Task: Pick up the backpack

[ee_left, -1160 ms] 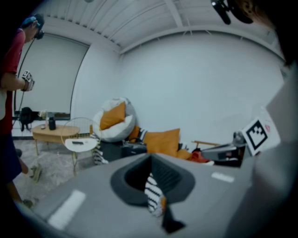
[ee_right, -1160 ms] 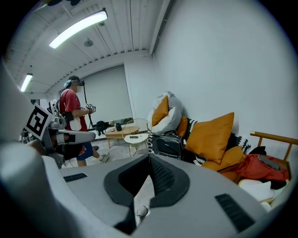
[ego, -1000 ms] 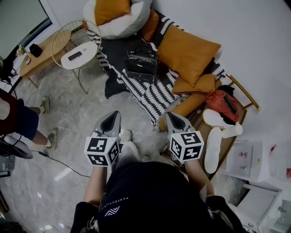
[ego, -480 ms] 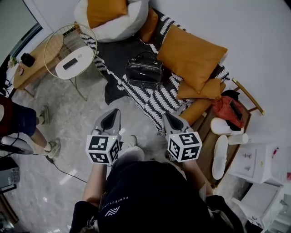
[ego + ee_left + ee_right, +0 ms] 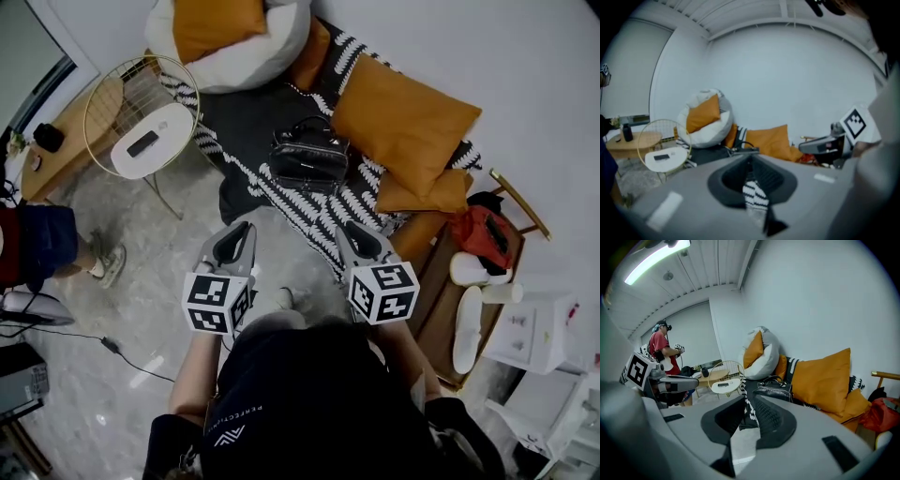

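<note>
Past the left gripper point(image 5: 749, 161), only a sliver of backpack point(image 5: 743, 150).

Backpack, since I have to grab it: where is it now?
In the head view the backpack sits upper centre on the zigzag blanket, just left of the big orange cushion.

The left gripper point(image 5: 751, 164), jaws all but together on nothing, points over a striped blanket point(image 5: 753, 196) toward the black backpack point(image 5: 746, 151) between a white beanbag point(image 5: 710, 133) and an orange cushion point(image 5: 771, 140)
</note>
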Demonstrator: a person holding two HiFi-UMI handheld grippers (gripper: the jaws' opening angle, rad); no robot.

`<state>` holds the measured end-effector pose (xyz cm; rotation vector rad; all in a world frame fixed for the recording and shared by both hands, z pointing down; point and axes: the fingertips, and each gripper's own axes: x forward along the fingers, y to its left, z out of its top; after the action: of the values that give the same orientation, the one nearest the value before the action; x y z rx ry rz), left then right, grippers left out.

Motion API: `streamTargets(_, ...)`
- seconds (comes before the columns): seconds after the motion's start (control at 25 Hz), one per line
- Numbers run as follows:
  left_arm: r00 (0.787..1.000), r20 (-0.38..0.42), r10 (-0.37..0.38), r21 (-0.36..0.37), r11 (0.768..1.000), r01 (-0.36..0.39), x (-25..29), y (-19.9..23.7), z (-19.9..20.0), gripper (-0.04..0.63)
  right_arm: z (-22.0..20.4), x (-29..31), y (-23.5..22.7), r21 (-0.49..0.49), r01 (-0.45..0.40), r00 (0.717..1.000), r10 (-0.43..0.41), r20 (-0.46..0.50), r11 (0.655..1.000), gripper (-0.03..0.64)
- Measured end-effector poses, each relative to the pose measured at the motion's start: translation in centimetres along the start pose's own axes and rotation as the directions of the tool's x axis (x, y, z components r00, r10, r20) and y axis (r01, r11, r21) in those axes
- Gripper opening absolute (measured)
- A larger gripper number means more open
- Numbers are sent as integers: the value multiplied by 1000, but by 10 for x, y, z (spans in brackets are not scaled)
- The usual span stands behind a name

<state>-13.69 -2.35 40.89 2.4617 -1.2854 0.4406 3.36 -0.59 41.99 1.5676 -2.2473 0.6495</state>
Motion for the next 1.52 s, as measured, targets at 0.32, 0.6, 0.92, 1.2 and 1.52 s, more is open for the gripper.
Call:
streamTargets(0.32, 998, -36, -50, 55, 997, 52, 31, 23, -1, 108, 4, 35, -11, -29, 15, 999, -16, -31, 999, 127)
streamTargets(0.6, 992, -96, -78, 36, 996, 81, 79, 39, -6, 157, 10, 78, -41, -42, 10, 998, -12, -57, 999, 163)
streamTargets(0.92, 978, -198, -71, -6, 997, 71, 148, 64, -20, 186, 13, 129, -84, -24, 2, 992, -5, -124, 1000, 201)
streamTargets(1.2, 953, -294, -78, -22, 997, 75, 204, 76, -41, 206, 0, 168, -119, -17, -7, 979, 3, -203, 1000, 219)
streamTargets(1.52, 920, -386, -67, -18, 998, 65, 251, 84, -61, 222, -21, 206, -151, -5, -25, 962, 23, -273, 1000, 224)
